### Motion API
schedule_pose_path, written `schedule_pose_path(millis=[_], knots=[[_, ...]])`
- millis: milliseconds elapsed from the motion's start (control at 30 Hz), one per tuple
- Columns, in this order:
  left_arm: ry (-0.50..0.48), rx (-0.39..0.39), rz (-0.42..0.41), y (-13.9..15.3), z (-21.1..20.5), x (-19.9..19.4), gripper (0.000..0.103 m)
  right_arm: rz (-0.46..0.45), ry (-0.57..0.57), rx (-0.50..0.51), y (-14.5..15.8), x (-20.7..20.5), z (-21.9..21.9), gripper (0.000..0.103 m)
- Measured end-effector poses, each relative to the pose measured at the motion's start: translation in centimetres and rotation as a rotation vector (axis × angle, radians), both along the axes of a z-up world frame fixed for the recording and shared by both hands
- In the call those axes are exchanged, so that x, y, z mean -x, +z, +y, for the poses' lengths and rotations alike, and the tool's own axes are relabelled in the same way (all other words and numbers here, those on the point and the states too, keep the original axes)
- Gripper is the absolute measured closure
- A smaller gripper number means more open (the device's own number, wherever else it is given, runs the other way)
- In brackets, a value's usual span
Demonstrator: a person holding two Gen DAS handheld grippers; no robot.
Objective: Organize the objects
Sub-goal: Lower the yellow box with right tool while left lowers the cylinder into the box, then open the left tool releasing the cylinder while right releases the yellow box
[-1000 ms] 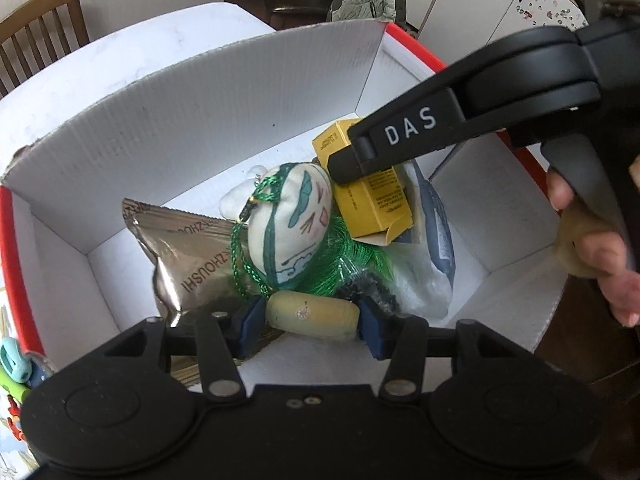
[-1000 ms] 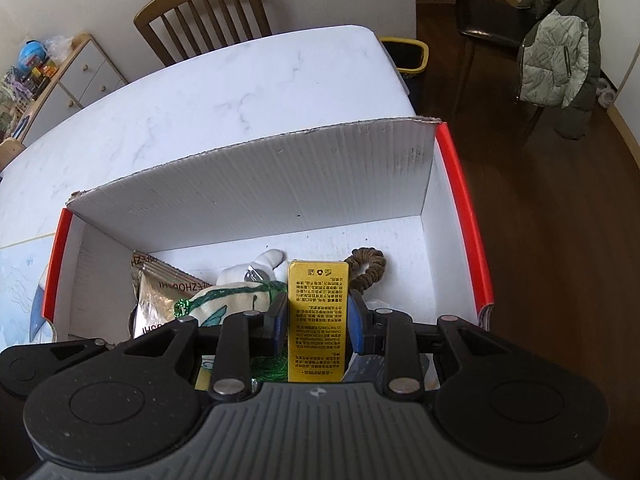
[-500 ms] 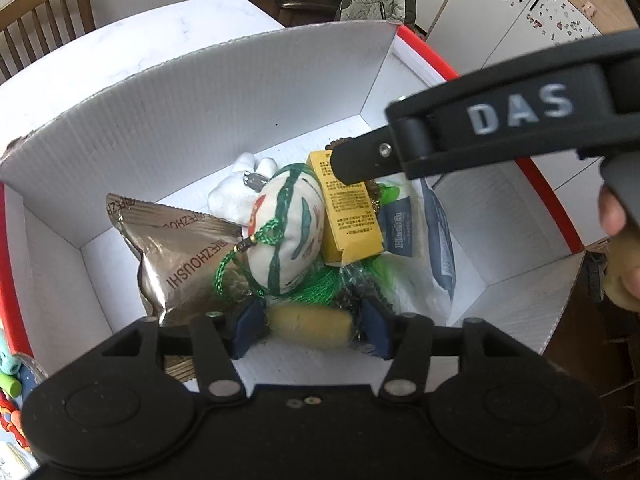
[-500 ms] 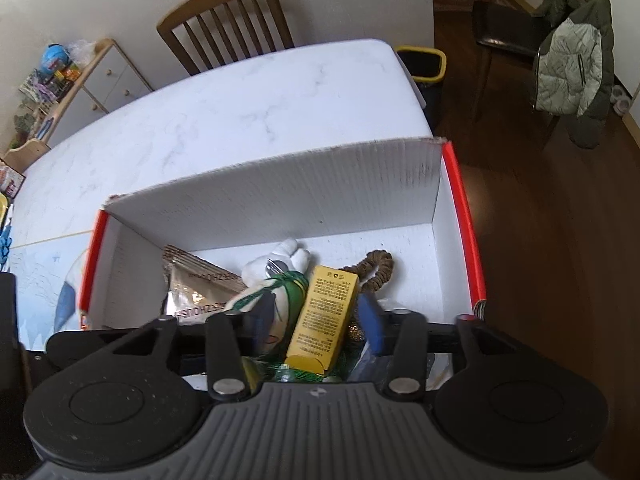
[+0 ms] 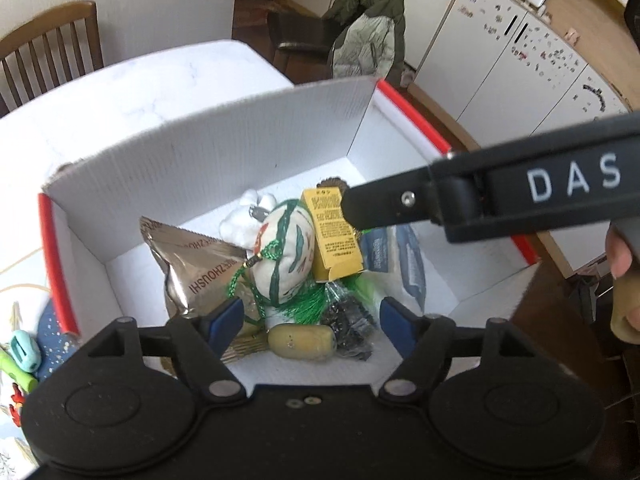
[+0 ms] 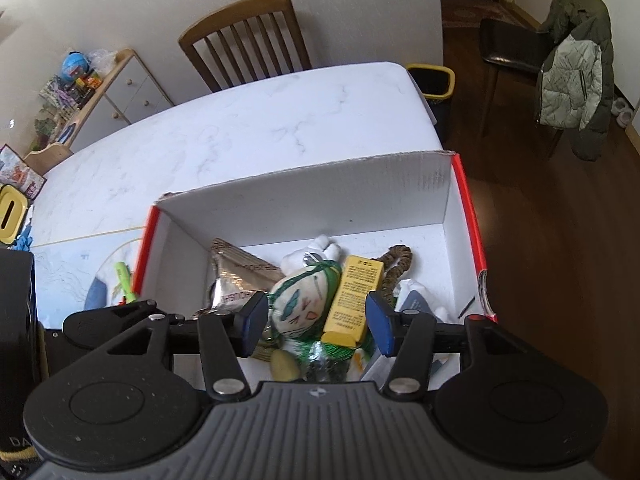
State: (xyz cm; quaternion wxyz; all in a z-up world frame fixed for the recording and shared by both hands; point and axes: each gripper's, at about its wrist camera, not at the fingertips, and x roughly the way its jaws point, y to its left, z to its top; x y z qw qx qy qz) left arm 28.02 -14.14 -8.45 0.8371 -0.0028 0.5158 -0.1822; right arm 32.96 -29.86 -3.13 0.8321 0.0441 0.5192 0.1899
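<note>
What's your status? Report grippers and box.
Left gripper open, empty. Right gripper open, empty. Yellow carton and beige roll lie in white box. Nothing blocking.

A: Logging contents of one box (image 5: 240,152). Counting one yellow carton (image 5: 334,236), one foil packet (image 5: 192,268), one green-corded stuffed sachet (image 5: 286,248), one white plush (image 5: 244,220).

B: Confirming. Adding one braided ring (image 6: 396,268), one pale oblong piece (image 5: 300,340), one clear bag of dark bits (image 5: 348,324). Blue-and-white pouches (image 5: 412,264): reading as two, but overlapping, so marking as uncertain.

A: Counting tools: two, left gripper (image 5: 312,316) and right gripper (image 6: 316,316).

B: Recording surroundings: one table (image 6: 260,132), two chairs, namely one wooden chair (image 6: 244,40) and one black chair (image 6: 508,44), one jacket (image 6: 576,72), one bin (image 6: 432,80).
</note>
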Motion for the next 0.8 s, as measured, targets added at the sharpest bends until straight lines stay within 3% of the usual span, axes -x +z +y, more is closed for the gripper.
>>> schedule_pose_path(millis=[167,600,800], knots=[[0.003,0.009,-0.051,1.2,0.1,0.7,0.026,-0.029,0.0,-0.009,1.5,1.2,0.6,0.05],[0.025,0.031,-0.18,5.9,5.2,4.2,0.017,-0.104,-0.013,-0.024,4.4,5.0,3.0,0.05],[0.048,0.027,-0.209,7.1,8.2,5.8,0.012,-0.124,0.006,-0.024,5.3,7.3,5.2,0.043]])
